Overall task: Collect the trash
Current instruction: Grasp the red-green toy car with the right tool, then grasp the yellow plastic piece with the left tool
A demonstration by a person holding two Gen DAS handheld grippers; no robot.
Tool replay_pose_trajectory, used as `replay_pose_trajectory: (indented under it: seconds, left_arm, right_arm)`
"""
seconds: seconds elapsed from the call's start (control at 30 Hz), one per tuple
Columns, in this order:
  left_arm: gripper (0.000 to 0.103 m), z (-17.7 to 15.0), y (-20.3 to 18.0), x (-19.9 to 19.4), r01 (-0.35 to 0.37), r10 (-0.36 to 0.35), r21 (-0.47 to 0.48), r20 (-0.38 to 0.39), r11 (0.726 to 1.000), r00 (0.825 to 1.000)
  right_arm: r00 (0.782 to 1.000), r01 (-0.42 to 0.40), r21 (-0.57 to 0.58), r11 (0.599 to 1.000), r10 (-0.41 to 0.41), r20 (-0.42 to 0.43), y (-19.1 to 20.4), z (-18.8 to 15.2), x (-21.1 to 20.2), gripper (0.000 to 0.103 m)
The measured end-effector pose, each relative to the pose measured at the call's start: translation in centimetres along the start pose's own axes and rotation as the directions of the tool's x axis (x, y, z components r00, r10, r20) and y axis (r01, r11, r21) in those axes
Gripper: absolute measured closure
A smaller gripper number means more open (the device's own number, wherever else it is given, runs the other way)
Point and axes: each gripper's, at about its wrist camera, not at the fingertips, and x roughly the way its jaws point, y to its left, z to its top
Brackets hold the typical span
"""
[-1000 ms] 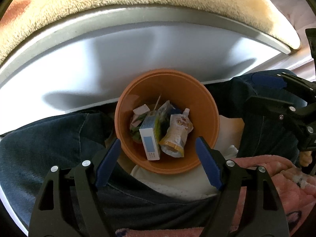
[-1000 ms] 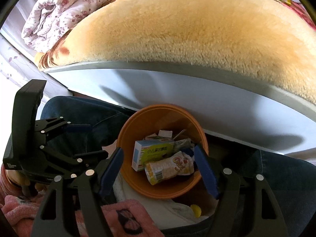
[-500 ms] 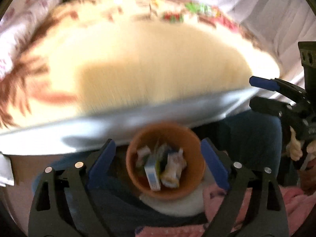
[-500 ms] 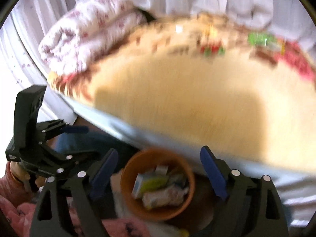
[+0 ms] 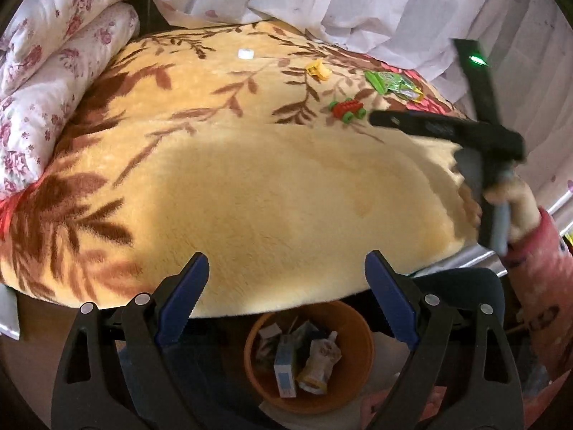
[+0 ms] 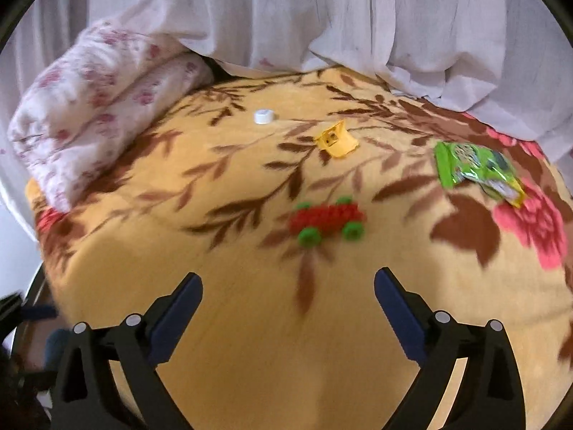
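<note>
An orange bin [image 5: 358, 387] holding a carton and wrappers stands below the bed's edge, under my open, empty left gripper [image 5: 286, 301]. On the yellow floral blanket [image 6: 250, 286] lie a green snack wrapper [image 6: 472, 168], a yellow scrap [image 6: 336, 139], a white cap [image 6: 264, 116] and a red toy car with green wheels [image 6: 327, 220]. My right gripper [image 6: 288, 315] is open and empty above the blanket, short of the toy car. It also shows in the left wrist view [image 5: 465, 132], reaching over the bed at the right.
A rolled floral quilt [image 6: 89, 114] lies at the bed's left. White curtains [image 6: 322, 18] hang behind the bed. The person's jeans-clad legs [image 5: 462, 286] flank the bin.
Both grippers have risen from over the bin to the bed top. The right one has moved out over the blanket toward the toy car. Both stay open.
</note>
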Motion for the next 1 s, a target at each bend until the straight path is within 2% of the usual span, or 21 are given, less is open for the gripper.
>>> replay_pose_trajectory:
  seconds: [0.2, 0.27, 0.3, 0.33, 0.4, 0.6, 0.73, 0.9, 1.0]
  left_arm:
    - [0.016, 0.9, 1.5, 0.7, -0.007, 0.007, -0.036, -0.007, 0.999, 1.000]
    - [0.016, 1.2, 1.9, 0.9, -0.009, 0.009, -0.045, -0.010, 0.999, 1.000]
    - [0.016, 1.3, 2.0, 1.0, -0.010, 0.010, -0.049, -0.011, 0.999, 1.000]
    - [0.017, 1.3, 2.2, 1.1, -0.011, 0.010, -0.053, -0.012, 0.999, 1.000]
    - [0.017, 1.4, 2.2, 1.2, -0.006, 0.006, -0.058, -0.014, 0.998, 1.000]
    - [0.017, 1.6, 1.6, 1.1, 0.001, -0.002, -0.043, -0.010, 0.999, 1.000]
    - [0.016, 2.2, 1.1, 1.0, -0.005, 0.005, -0.028, 0.000, 1.000, 1.000]
    - [0.017, 4.6, 0.1, 1.5, 0.002, -0.002, -0.007, 0.021, 1.000, 1.000]
    - [0.017, 6.9, -0.9, 2.7, 0.018, -0.018, 0.010, 0.042, 1.000, 0.999]
  right_arm:
    - [0.994, 0.065, -0.018, 0.998, -0.066, -0.087, -1.7, 3.6, 6.5, 0.008]
    - [0.991, 0.059, -0.015, 0.998, -0.060, -0.120, -2.1, 4.2, 8.0, 0.008]
    - [0.988, 0.055, -0.015, 0.998, -0.056, -0.141, -2.2, 4.4, 8.9, 0.013]
    - [0.987, 0.062, -0.015, 0.998, -0.064, -0.151, -2.3, 4.4, 9.2, 0.025]
    - [0.983, 0.064, -0.017, 0.998, -0.066, -0.173, -2.4, 4.1, 9.6, 0.028]
    - [0.992, 0.063, -0.034, 0.997, -0.067, -0.111, -1.8, 3.5, 7.3, 0.029]
    - [0.998, 0.038, -0.053, 0.998, -0.040, -0.043, -1.2, 2.5, 3.4, 0.029]
    - [1.000, 0.004, -0.052, 0.999, -0.003, 0.030, -0.5, 0.2, -2.2, 0.028]
    - [0.998, 0.012, -0.072, 0.997, -0.007, 0.070, 0.0, -1.4, -5.2, 0.028]
